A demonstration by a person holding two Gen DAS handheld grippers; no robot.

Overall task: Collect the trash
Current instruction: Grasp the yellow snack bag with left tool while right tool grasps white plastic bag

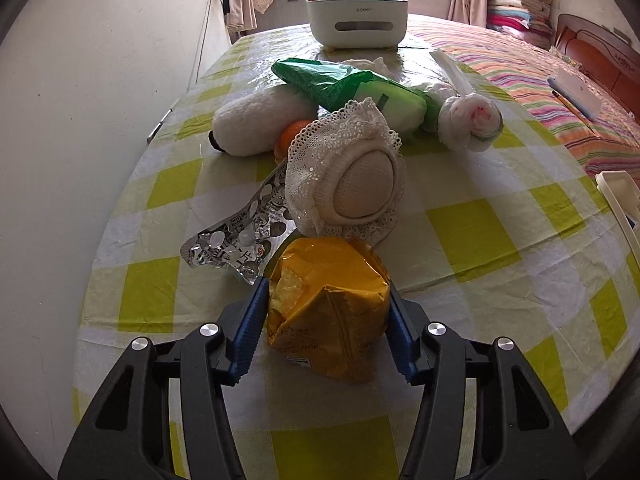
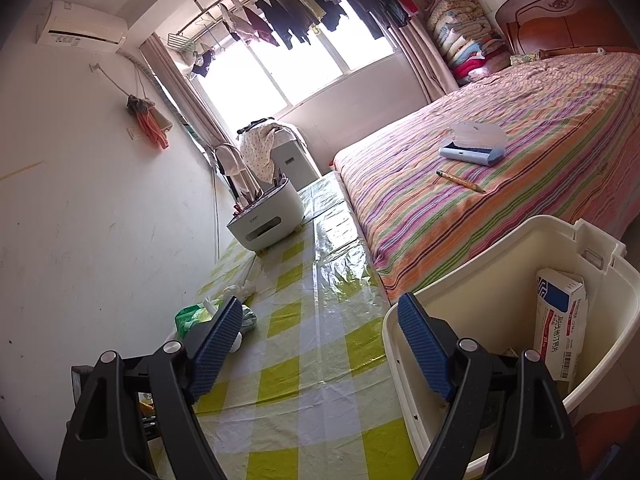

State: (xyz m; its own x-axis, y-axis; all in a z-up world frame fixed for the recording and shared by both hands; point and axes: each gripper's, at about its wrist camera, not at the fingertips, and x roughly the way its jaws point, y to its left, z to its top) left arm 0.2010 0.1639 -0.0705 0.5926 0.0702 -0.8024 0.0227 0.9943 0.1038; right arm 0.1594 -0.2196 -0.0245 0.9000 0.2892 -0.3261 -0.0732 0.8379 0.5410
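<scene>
A crumpled yellow wrapper (image 1: 328, 312) lies on the green-and-white checked tablecloth (image 1: 480, 240), and my left gripper (image 1: 328, 284) is shut on it, a blue pad pressed on each side. Just behind it are a silver foil blister pack (image 1: 236, 236) and a cream lace-trimmed round thing (image 1: 352, 176). My right gripper (image 2: 319, 300) stands open and empty above the table. Its right finger is in front of the rim of a cream bin (image 2: 500, 240), which holds a white, blue and red medicine box (image 2: 560, 320).
Farther back lie a white plush thing (image 1: 260, 124), an orange (image 1: 294, 134), a green packet (image 1: 340, 84) and a knotted white bag (image 1: 468, 120). A white organiser (image 1: 356, 20) stands at the far end. A wall runs along the left, a striped bed (image 2: 520, 120) along the right.
</scene>
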